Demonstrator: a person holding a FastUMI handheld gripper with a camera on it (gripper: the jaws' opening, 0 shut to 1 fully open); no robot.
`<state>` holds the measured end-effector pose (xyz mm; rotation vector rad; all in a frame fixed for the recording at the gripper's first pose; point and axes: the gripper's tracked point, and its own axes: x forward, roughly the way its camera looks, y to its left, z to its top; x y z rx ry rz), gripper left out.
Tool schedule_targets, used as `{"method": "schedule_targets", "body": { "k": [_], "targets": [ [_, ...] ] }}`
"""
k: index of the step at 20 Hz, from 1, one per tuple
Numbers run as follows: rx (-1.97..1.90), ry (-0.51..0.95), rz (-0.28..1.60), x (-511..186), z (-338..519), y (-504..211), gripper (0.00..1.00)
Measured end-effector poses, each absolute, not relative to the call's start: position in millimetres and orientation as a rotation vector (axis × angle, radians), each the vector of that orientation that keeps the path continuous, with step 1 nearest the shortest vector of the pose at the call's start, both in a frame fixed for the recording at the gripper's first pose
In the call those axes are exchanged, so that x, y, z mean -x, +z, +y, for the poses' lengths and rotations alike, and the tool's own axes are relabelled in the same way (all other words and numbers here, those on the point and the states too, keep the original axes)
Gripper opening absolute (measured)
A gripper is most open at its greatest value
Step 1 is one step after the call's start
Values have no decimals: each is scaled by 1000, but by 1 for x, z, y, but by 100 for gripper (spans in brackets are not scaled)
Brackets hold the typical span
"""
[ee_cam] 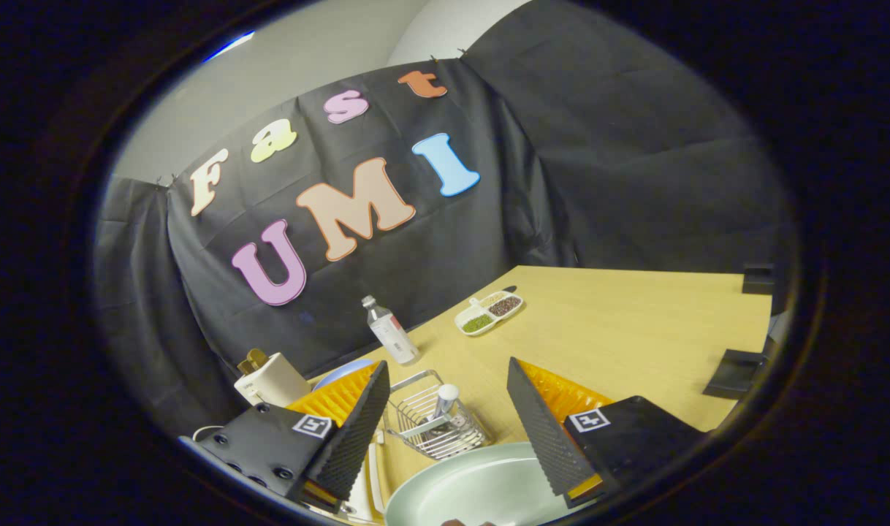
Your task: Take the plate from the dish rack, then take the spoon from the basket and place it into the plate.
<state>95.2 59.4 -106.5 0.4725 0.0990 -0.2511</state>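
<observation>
gripper spread wide over the plate; spoon in the basket just ahead looks light, stiff, slick: pinch its upright handle.

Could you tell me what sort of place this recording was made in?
Probably a staged kitchen-task booth, not a real kitchen: a wooden table backed by a black cloth wall, with a wire basket, plate and water bottle. The gripper is open.

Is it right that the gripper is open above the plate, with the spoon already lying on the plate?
Not quite. The gripper view shows the gripper open above the plate, but the spoon is not on it: the spoon stands in the wire basket, just beyond the plate, between the fingers.
</observation>
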Motion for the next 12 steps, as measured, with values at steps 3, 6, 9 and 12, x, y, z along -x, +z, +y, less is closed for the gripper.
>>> {"method": "schedule_targets", "body": {
  "k": [3, 6, 9, 12],
  "targets": [
    [-513, -250, 113, -111, 63, -124, 90],
    [-508, -278, 142, -122, 55, -134, 63],
    [-518, -247, 138, -129, 60, -131, 37],
    [-469, -224, 109, -135, 67, -123, 19]
  ]
}}
